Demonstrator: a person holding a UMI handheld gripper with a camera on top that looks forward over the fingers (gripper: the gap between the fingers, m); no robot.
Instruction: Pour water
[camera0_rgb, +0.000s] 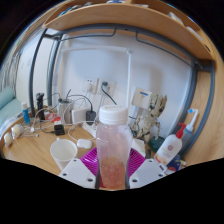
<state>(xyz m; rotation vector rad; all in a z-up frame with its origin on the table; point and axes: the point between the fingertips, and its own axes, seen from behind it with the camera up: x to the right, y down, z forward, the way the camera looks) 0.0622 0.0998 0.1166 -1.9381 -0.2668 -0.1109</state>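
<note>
A clear plastic bottle (113, 145) with a white cap and pinkish water in its lower part stands upright between my fingers. Both magenta pads (90, 161) press on its sides, so my gripper (113, 170) is shut on the bottle. The bottle appears lifted above the wooden desk (25, 152). A white paper cup (63, 151) stands on the desk to the left of the bottle, just beyond my left finger. A second pale cup (84, 145) sits behind it, close to the bottle.
Bottles and small items (30, 112) crowd the desk's left and back. A white spray bottle with a red top (171, 147) stands at the right. Cables and a wall socket (97, 88) hang behind. A shelf (110, 18) runs overhead.
</note>
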